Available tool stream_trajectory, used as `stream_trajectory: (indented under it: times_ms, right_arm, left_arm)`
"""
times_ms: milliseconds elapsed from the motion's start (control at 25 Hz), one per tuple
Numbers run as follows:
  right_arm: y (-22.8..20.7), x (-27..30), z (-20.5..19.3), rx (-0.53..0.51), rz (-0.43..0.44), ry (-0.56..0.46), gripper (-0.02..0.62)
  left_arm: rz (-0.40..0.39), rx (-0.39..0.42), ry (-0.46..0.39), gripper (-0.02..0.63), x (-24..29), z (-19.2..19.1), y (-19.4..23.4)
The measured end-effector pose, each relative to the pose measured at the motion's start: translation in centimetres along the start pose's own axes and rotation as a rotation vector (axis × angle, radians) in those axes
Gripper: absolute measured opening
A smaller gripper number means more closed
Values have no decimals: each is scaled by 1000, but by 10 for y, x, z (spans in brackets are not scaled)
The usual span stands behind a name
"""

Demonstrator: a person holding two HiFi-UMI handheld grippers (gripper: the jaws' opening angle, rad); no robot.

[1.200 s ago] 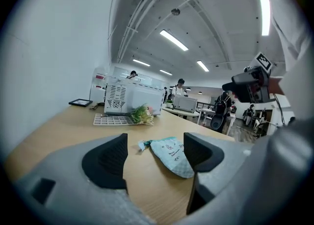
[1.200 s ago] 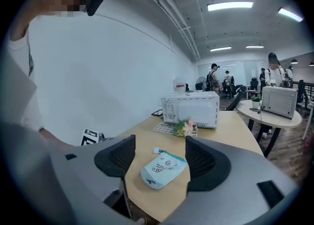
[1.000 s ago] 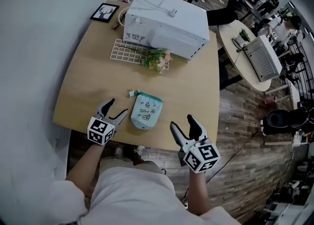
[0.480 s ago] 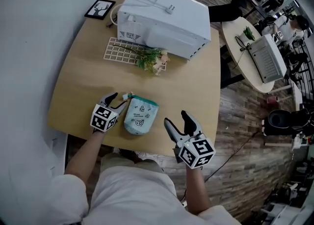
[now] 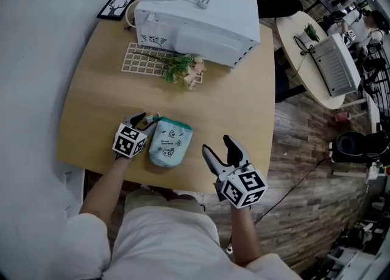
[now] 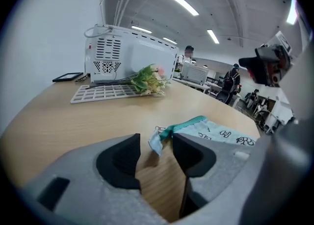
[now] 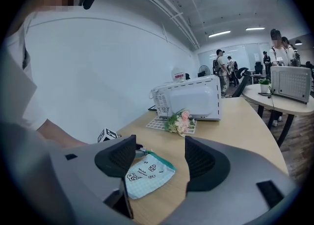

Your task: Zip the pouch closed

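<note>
Pouch (image 5: pixel 169 143) lying flat close to the near edge of the worktop (image 5: pixel 231 102), with bare wood to its right. Left claw (image 5: pixel 145 121), jaws partly spread and just closing, straddles the pouch's corner tab (image 6: pixel 156 140) without pinching it. Right claw (image 5: pixel 217 145), spread wide and empty, hovers over the near edge.

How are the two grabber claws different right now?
The left gripper is at the pouch, its corner tab between jaws that have just been closing but do not pinch yet. The right gripper hangs apart from the pouch, jaws wider, holding nothing. Both are grey with black pads.
</note>
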State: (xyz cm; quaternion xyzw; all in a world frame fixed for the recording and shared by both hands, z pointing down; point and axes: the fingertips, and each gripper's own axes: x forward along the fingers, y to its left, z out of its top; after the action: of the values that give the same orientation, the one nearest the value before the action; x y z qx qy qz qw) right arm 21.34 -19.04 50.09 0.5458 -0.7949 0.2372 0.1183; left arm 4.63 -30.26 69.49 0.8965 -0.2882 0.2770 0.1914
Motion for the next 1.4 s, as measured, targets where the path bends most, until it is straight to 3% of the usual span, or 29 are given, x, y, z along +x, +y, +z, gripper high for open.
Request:
stream_trajectory:
  times_ms: [280, 400, 480, 640, 800, 1080, 1400]
  right_arm:
    - [2, -1, -3, 10, 13, 1, 296]
    - [2, -3, -9, 9, 9, 19, 296]
    - [3, -5, -12, 9, 5, 22, 296]
    - [11, -7, -10, 7, 7, 8, 296]
    - [21, -7, -6, 19, 24, -4, 296]
    - [31, -24, -6, 100, 33, -34, 268]
    - [53, -31, -4, -12, 76, -18, 227]
  left_arm:
    - [16, 50, 61, 155, 5, -5, -4]
    - [35, 85, 62, 96, 6, -6, -3]
    - [39, 85, 58, 55, 5, -6, 0]
    - [32, 65, 58, 35, 4, -5, 0]
    - [-4, 11, -49, 28, -9, 15, -8]
    - [-134, 162, -252, 28, -58, 69, -50]
    - [-276, 221, -369, 27, -108, 86, -92]
